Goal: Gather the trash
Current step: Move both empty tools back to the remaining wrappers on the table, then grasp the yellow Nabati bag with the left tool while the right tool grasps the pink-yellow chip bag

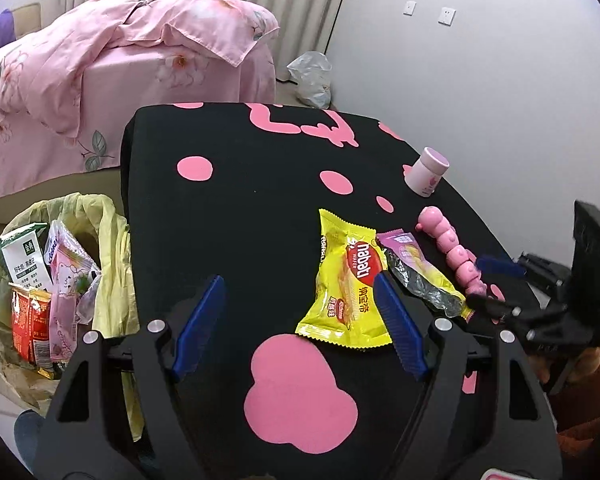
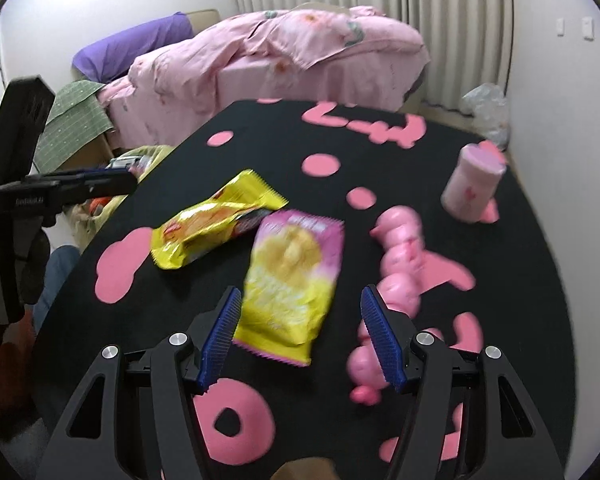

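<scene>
Beside the table's left edge, on the floor, stands the lined trash bin (image 1: 60,292), already holding a milk carton and several wrappers. Over the black, pink-spotted tablecloth (image 1: 236,200) the left gripper (image 1: 300,316) hovers with jaws spread and nothing between them; its right pad lies across the near edge of the yellow wafer packet (image 1: 350,280). Just beside that packet lies the pink-and-yellow snack bag (image 2: 292,276), which sits just ahead of the right gripper (image 2: 298,336), whose jaws are wide apart and empty. Further right lie a pink caterpillar toy (image 2: 396,268) and a small pink jar (image 2: 472,184). The toy is close to the right pad, so a careless closing could probably catch or shove it. The overlapping packets might also drag each other.
</scene>
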Demonstrator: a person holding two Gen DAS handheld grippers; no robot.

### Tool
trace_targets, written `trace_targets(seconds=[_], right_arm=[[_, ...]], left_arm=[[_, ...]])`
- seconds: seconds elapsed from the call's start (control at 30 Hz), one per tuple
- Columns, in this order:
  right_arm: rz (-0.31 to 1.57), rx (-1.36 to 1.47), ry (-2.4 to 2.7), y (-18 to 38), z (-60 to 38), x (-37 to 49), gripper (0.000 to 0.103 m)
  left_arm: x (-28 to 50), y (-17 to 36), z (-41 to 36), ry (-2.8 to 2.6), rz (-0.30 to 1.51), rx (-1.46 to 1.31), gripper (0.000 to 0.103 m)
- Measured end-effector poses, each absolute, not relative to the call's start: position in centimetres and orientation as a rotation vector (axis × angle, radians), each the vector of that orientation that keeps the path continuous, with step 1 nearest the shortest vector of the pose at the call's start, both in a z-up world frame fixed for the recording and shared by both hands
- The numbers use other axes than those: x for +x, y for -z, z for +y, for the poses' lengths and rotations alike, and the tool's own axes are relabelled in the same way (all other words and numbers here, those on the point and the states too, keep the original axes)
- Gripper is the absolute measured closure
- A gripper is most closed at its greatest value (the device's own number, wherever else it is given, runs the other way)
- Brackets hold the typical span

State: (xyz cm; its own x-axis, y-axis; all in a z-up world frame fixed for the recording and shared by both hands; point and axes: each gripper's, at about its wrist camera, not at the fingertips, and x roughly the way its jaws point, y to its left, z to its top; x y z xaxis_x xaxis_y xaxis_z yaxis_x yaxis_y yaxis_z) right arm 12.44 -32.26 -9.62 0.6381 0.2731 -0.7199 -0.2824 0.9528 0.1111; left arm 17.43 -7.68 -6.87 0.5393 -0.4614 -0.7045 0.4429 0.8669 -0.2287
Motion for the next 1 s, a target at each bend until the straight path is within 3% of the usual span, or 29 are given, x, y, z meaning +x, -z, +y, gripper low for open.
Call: trace_targets(seconds=[0.23, 0.57, 0.9, 1.0], right_arm=[[0.842, 0.016, -0.319, 11.3, -30.7, 13.9, 0.044], [0.881, -0.051, -0.255, 12.5, -31.9, 11.6, 0.045], [0.886, -0.039, -0.267, 12.8, -32.6, 9.8, 0.045], [0.894, 0.013, -0.272, 12.8, -33.1, 9.6, 0.044]], left_arm=[[17.4, 7.9, -7.4, 0.518, 0.884, -0.026, 0.029], [17.6, 9.5, -11.5, 0.6, 0.952, 0.038, 0.018], [18.7, 11.0, -14.5, 0.585, 0.988, 0.131, 0.018], [18.9, 11.0, -14.5, 0.546, 0.998, 0.129, 0.03]])
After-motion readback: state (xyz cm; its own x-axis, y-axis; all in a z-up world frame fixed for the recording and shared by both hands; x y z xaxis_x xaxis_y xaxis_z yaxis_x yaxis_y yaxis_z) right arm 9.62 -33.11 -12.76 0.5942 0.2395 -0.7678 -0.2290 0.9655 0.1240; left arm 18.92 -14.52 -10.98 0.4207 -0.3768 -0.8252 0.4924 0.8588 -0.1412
